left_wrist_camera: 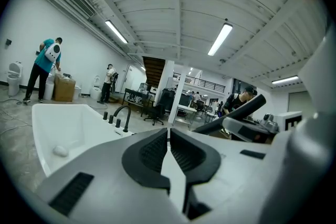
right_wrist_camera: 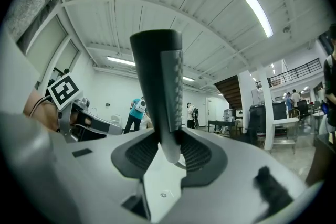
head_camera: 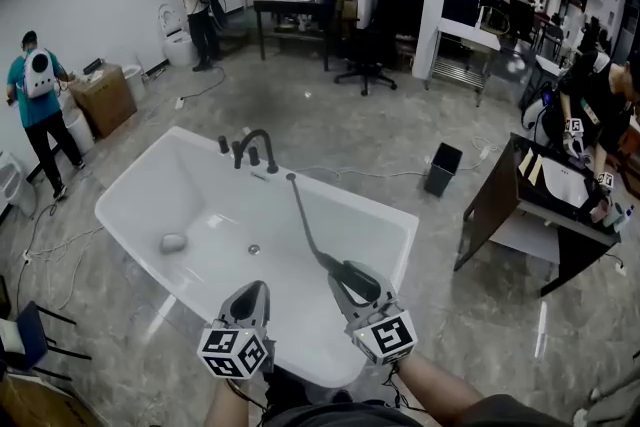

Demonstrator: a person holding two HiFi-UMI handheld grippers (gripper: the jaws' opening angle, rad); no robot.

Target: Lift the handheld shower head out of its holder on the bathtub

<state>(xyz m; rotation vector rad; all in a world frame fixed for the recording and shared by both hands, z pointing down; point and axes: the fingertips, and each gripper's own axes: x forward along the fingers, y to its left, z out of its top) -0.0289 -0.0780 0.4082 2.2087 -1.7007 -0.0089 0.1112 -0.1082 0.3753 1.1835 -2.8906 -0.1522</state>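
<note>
Right gripper [right_wrist_camera: 169,150] is clamped on the handle of the shower head [right_wrist_camera: 160,81], with pads pressing both sides and the head sticking up past the jaws. Left gripper [left_wrist_camera: 169,136] has its jaws together with nothing between them. In the head view we see both grippers side by side over the near rim of the bathtub [head_camera: 130,183]. The shower head is held there, well apart from the far deck. Its hose [head_camera: 303,215] runs back across the basin to that deck, just right of the faucet [head_camera: 255,148]. A small grey lump [head_camera: 173,242] lies on the tub floor, left of the drain [head_camera: 254,249].
</note>
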